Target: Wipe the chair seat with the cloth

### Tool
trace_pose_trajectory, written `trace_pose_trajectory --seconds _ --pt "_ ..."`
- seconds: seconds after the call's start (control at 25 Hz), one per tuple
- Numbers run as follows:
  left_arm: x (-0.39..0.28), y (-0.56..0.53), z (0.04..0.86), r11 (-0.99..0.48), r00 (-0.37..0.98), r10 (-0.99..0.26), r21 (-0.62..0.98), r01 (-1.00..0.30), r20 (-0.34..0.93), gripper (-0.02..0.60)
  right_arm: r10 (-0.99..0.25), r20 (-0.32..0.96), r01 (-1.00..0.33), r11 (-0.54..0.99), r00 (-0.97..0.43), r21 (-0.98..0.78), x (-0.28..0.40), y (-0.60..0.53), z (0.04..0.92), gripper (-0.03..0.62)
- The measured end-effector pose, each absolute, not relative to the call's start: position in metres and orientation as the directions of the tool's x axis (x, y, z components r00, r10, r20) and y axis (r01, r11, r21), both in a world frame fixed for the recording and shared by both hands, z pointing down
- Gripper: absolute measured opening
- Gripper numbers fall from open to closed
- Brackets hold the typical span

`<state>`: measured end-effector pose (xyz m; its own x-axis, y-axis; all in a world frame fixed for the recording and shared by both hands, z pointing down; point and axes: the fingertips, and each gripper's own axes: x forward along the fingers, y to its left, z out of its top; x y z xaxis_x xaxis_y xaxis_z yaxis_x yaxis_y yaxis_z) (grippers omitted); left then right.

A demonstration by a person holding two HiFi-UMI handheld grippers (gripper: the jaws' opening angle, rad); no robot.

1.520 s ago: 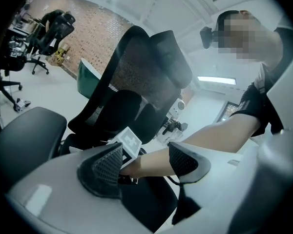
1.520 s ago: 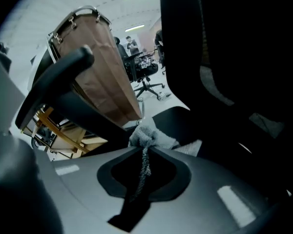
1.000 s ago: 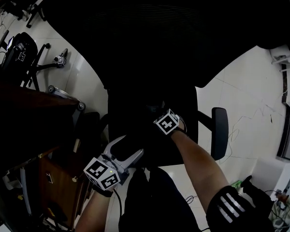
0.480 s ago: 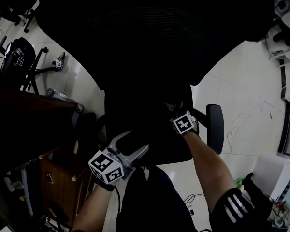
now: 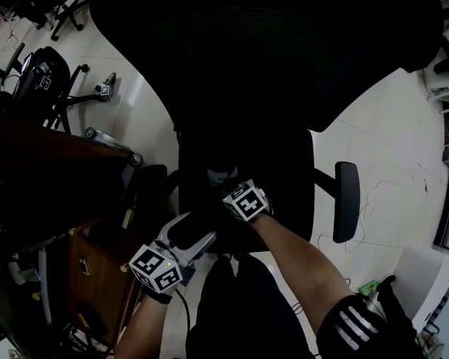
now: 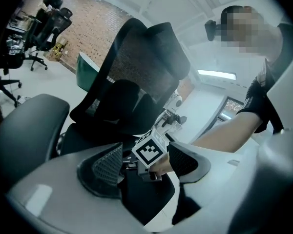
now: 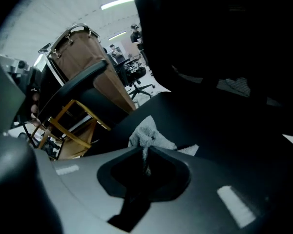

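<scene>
**Now mid-wipe: cloth pinched and pressed to the seat's left half**

The right gripper (image 7: 144,152) has its jaws closed on a fold of the pale cloth (image 7: 147,134). The rest of the cloth bunches just ahead of the tips and lies on the dark chair seat (image 5: 284,193). In the head view the cloth sits left of the seat's middle, about halfway back. The left gripper (image 5: 196,232) hangs at the seat's front edge with its jaws apart and nothing held. Through its gap only the right gripper's marker cube shows, farther off.

By my reading the wiping stroke is under way, with much of the seat left to cover. The next move calls for dragging the cloth flat across the seat towards the person's right, keeping it pressed down so the bunch does not roll under the jaws.

The free room lies to the right, up to the armrest (image 5: 346,200). The backrest (image 5: 269,51) rises behind the seat. A second armrest (image 5: 148,193) and a wooden cabinet (image 5: 90,275) crowd the left, so strokes that way must stop short.
</scene>
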<state>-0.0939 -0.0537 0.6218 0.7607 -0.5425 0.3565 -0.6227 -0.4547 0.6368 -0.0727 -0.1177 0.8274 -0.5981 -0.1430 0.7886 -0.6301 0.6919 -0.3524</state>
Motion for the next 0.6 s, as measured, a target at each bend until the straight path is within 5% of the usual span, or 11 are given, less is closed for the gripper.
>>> trace_pose_trajectory --seconds 0.28,0.6 --pt "-0.112 -0.031 0.630 -0.428 0.744 -0.553 0.639 -0.640 0.375 0.322 -0.021 0.795 -0.518 0.769 -0.606 -0.375 -0.138 -0.082 0.847 0.035" --pt "-0.088 -0.027 0.622 -0.453 0.779 -0.532 0.665 -0.594 0.333 0.321 0.000 0.861 -0.547 0.772 -0.508 -0.323 -0.053 -0.057 0.870 0.035"
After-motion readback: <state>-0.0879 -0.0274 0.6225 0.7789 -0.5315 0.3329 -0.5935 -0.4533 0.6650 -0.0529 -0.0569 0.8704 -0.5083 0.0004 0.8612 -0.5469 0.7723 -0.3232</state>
